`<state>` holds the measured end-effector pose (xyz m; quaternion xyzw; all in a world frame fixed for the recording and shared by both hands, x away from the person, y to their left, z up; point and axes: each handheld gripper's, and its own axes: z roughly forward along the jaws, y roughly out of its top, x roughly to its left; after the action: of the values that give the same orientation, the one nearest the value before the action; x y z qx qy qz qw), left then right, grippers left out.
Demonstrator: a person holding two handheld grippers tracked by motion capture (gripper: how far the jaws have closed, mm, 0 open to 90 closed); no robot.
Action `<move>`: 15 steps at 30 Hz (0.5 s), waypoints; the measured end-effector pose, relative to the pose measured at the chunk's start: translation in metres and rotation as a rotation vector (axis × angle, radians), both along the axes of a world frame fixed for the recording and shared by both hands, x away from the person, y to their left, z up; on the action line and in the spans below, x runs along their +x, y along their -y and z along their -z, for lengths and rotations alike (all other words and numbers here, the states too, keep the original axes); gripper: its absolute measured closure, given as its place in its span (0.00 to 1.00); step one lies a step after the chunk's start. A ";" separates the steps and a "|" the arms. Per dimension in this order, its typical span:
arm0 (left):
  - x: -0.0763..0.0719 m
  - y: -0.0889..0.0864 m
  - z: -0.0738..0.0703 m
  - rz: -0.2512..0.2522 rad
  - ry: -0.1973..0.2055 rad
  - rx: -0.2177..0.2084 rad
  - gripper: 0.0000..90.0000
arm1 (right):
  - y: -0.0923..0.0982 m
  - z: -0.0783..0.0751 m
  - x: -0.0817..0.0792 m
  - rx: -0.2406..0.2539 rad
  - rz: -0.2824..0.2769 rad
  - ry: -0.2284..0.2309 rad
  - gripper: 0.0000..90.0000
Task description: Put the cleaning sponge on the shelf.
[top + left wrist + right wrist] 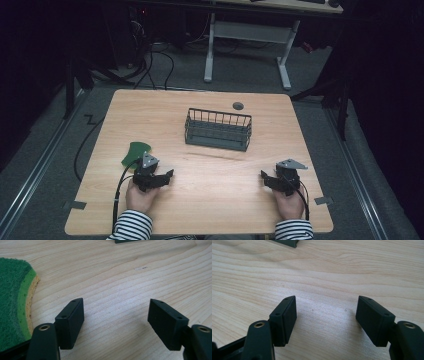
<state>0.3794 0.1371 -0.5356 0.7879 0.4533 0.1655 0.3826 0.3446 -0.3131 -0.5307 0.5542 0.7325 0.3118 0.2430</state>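
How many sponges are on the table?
1. The green sponge lies flat on the table, at its left side, just beyond the left gripper. In the left gripper view it lies left of the open jaws.

Sponge [12, 302] cut by left edge — basket [287, 242] mostly cropped

Light wood table [210, 195]: dark wire basket [218, 129] mid-far, green sponge [135, 152] near-left, round grey grommet [238, 106] far.
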 end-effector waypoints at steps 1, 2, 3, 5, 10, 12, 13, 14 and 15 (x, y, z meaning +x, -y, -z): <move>0.000 0.001 0.000 0.001 0.001 0.008 0.33 | 0.000 0.000 0.000 0.000 0.000 0.000 0.37; 0.000 0.001 0.000 0.001 0.004 0.017 0.33 | 0.000 0.000 0.000 0.001 0.000 -0.001 0.37; 0.000 0.001 0.000 0.001 0.004 0.017 0.33 | 0.000 0.000 0.000 0.001 0.000 -0.001 0.37; -0.001 0.002 0.000 0.000 0.006 0.021 0.33 | 0.000 0.000 0.000 0.001 0.000 -0.001 0.37; -0.001 0.003 0.000 0.001 0.008 0.029 0.33 | 0.000 0.000 0.000 0.001 0.001 0.000 0.37; -0.001 0.003 0.000 0.001 0.010 0.034 0.33 | 0.000 0.000 0.000 0.002 0.002 0.000 0.38; -0.001 0.004 0.000 0.001 0.011 0.035 0.33 | 0.000 0.000 0.000 0.000 0.005 0.000 0.39; -0.001 0.004 0.000 0.001 0.011 0.035 0.33 | 0.000 0.000 0.000 0.000 0.005 0.000 0.39; -0.002 0.004 0.000 0.002 0.010 0.039 0.33 | 0.000 0.000 0.000 -0.001 0.007 0.001 0.39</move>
<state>0.3778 0.1333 -0.5355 0.7947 0.4473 0.1780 0.3696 0.3445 -0.3133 -0.5306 0.5564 0.7307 0.3109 0.2446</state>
